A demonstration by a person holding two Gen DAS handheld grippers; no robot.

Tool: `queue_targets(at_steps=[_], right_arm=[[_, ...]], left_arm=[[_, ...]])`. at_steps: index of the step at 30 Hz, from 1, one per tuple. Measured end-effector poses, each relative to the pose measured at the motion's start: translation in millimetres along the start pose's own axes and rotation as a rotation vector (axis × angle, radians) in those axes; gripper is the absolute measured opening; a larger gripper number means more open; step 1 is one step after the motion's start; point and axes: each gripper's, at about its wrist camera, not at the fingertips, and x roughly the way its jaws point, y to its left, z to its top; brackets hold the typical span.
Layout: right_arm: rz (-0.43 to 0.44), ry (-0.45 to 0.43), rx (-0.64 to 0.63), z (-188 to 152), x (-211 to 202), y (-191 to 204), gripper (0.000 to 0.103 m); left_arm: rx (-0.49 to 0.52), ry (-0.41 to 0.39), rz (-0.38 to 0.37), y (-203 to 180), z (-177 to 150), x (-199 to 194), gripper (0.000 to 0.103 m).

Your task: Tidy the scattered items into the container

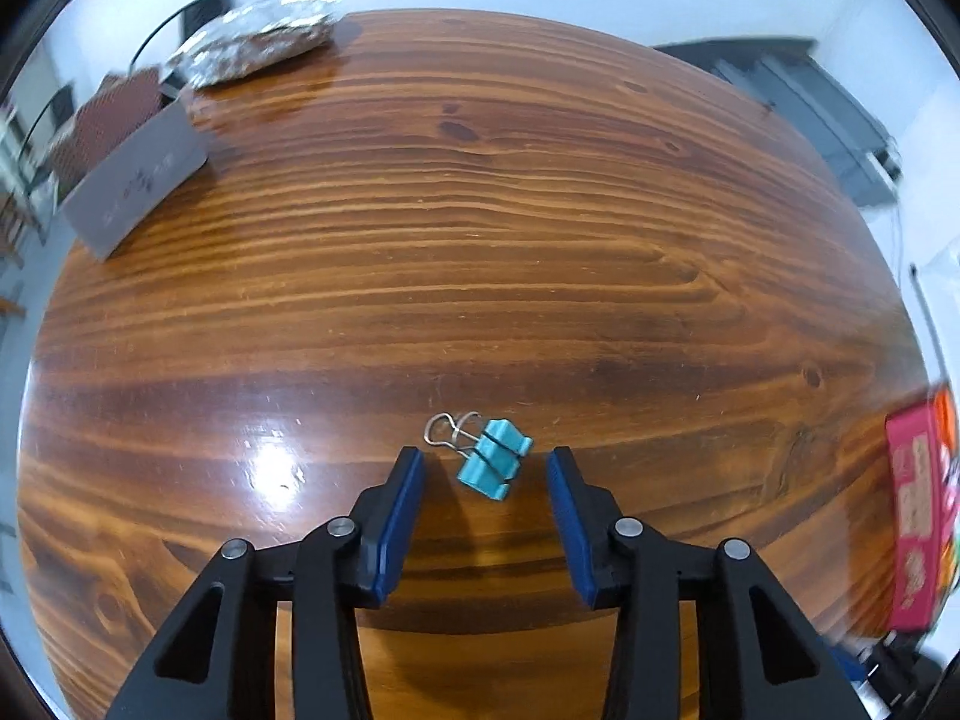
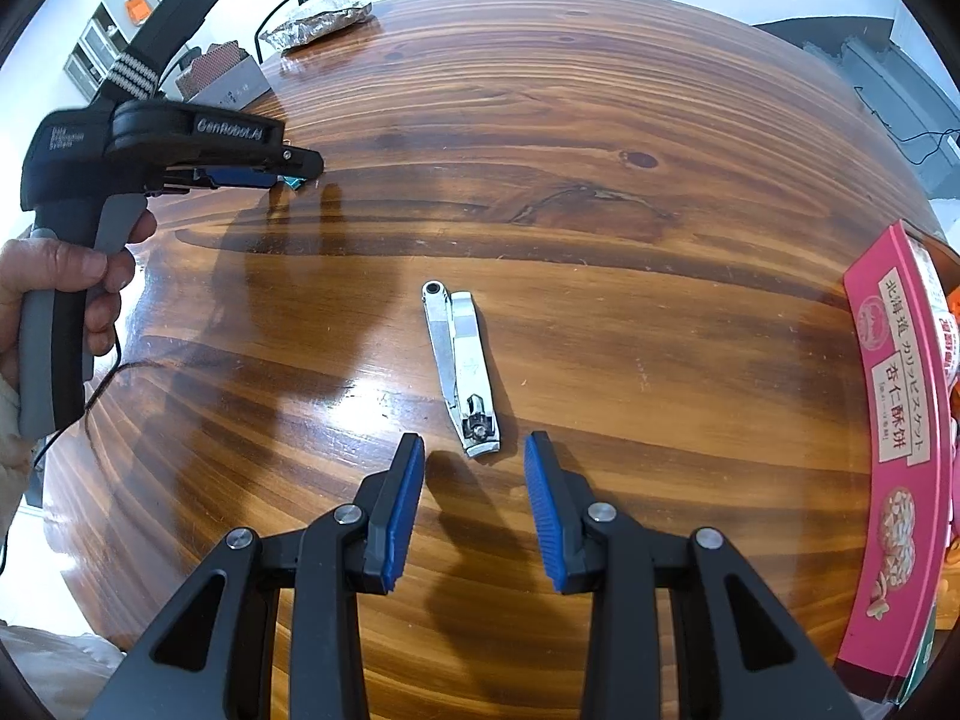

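Observation:
A teal binder clip (image 1: 495,459) with silver wire handles lies on the wooden table (image 1: 480,240), just ahead of and between the tips of my open left gripper (image 1: 485,458). A silver nail clipper (image 2: 461,365) lies on the table in the right wrist view, its near end just ahead of my open right gripper (image 2: 474,445). The pink cardboard box (image 2: 900,438) stands at the table's right edge. The left gripper (image 2: 282,171) also shows in the right wrist view at far left, held by a hand, with a bit of the teal clip (image 2: 295,182) at its tips.
A foil-wrapped bundle (image 1: 264,36) lies at the far left of the table. A grey box (image 1: 135,186) with a red-brown patterned item behind it sits at the left edge. The pink box also shows in the left wrist view (image 1: 918,516) at right. Dark furniture stands beyond the table.

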Motion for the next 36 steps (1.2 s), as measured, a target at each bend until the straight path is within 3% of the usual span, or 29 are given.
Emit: queue_targets(at_steps=[1, 2, 5, 8, 9, 10, 13, 17, 19, 20, 22, 30, 32, 34, 36], right_arm=[[-0.001, -0.001, 0.0, 0, 0, 1, 0.038], [-0.003, -0.002, -0.001, 0, 0, 2, 0.038], [-0.004, -0.004, -0.002, -1, -1, 3, 0.038], [-0.003, -0.005, -0.001, -2, -1, 2, 0.038], [-0.001, -0.006, 0.0, -2, -1, 2, 0.038], [-0.001, -0.006, 0.001, -2, -1, 2, 0.038], [-0.003, -0.009, 0.0, -2, -2, 3, 0.038], [-0.002, -0.01, 0.002, -3, -3, 2, 0.038], [-0.001, -0.011, 0.009, -2, -2, 1, 0.037], [-0.002, -0.012, 0.013, -2, -2, 0, 0.036], [0.0, -0.011, 0.014, -1, -1, 0, 0.022], [0.016, -0.007, 0.028, 1, 1, -1, 0.02], [0.017, -0.007, 0.031, -1, -1, -2, 0.02], [0.016, -0.007, 0.029, -2, -1, -1, 0.02], [0.016, -0.006, 0.029, -2, -1, -1, 0.02]], left_arm=[[-0.043, -0.003, 0.003, 1, 2, 1, 0.061], [-0.086, -0.007, 0.013, 3, 3, 2, 0.068], [-0.169, -0.028, 0.045, 4, 6, 3, 0.07], [-0.146, -0.045, 0.091, -3, 8, 6, 0.07], [-0.125, -0.05, 0.102, -6, 8, 7, 0.062], [-0.105, -0.055, 0.106, -9, 8, 7, 0.045], [-0.065, -0.046, 0.074, -8, 5, 4, 0.024], [-0.021, -0.04, 0.024, -9, 0, -1, 0.02], [0.003, -0.049, 0.01, -9, -5, -8, 0.008], [0.014, -0.053, 0.005, -10, -7, -12, 0.007], [0.033, -0.064, -0.005, -12, -8, -19, 0.007], [0.056, -0.055, -0.032, -10, -18, -30, 0.008], [0.042, -0.047, -0.02, -7, -21, -28, 0.026], [0.006, -0.068, -0.002, -5, -28, -31, 0.077], [-0.024, -0.109, 0.008, -5, -34, -37, 0.08]])
